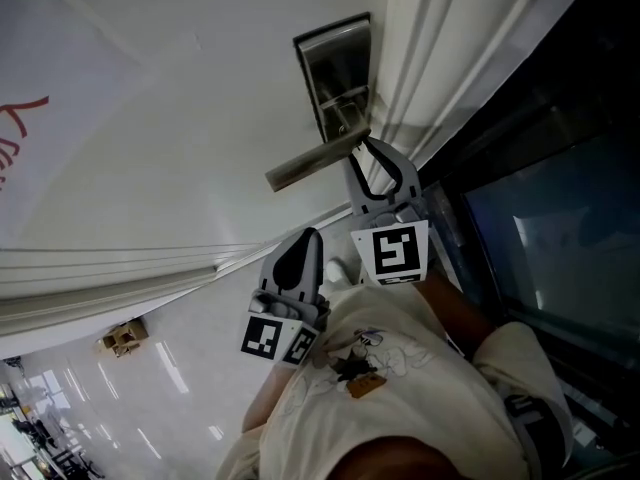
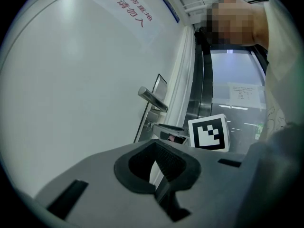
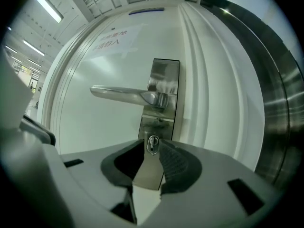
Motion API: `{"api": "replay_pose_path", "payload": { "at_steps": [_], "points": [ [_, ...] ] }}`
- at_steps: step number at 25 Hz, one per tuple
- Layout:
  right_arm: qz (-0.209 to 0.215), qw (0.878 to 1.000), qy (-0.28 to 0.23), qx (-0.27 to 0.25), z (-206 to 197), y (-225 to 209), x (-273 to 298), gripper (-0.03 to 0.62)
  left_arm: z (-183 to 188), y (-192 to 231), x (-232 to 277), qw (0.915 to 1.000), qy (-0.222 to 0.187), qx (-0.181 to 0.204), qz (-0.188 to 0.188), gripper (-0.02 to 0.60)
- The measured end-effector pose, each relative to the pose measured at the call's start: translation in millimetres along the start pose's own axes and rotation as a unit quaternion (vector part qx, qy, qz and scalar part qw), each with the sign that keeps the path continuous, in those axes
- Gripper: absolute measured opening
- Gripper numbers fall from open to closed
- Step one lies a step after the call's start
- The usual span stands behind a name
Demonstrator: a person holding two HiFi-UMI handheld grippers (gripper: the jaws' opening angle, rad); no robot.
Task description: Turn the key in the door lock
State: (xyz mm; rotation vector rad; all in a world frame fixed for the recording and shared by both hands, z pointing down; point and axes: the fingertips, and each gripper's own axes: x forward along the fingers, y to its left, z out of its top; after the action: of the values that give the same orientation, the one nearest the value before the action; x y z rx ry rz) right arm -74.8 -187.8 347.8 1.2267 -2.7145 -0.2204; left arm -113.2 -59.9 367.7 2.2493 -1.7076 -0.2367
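One white door (image 1: 180, 88) carries one steel lock plate (image 1: 340, 73), set close to the door's right edge beside the frame moulding. One lever handle (image 1: 310, 160) juts from that plate toward the middle of the door. One key (image 3: 152, 145) sits in the keyhole just below the lever.

Two grippers are in view, each with one marker cube. The right gripper (image 1: 364, 141) reaches up to the plate under the lever. In its own view its two jaw tips close in on either side of the key and grip it, and the lower part of the plate shows through the gap behind them. Its cube (image 1: 392, 251) faces the head camera.

The left gripper (image 1: 308, 236) hangs back, lower and well apart from the lock. Its jaws are drawn together to a thin sliver with nothing between them.

One paper notice (image 3: 114, 41) with red characters is stuck near the door's top edge.
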Motion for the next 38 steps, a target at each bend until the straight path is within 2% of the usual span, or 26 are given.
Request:
{"api": "replay_pose_path", "payload": {
  "at_steps": [12,17,27,33,38],
  "points": [
    [-0.003,1.0,-0.008,0.017,4.2,-3.5,7.2,0.023,0.4,1.1,1.6,1.0,0.004,0.002,0.002,0.003],
    [-0.002,0.999,-0.007,0.033,3.7,-3.6,6.7,0.02,0.3,1.4,3.4,1.0,0.004,0.001,0.0,0.003],
    [0.014,0.992,-0.008,0.122,0.8,-5.7,7.5,0.02,-2.7,-3.2,13.3,0.9998,0.008,-0.005,-0.016,0.003],
    [0.032,0.976,-0.013,0.216,-0.8,-8.9,7.4,0.02,-6.5,-10.8,18.7,0.9994,0.013,-0.008,-0.03,0.003],
    [0.043,0.968,-0.018,0.245,-0.9,-9.3,7.3,0.021,-8.7,-13.4,21.3,0.9991,0.015,-0.012,-0.036,0.003]
  ]
}}
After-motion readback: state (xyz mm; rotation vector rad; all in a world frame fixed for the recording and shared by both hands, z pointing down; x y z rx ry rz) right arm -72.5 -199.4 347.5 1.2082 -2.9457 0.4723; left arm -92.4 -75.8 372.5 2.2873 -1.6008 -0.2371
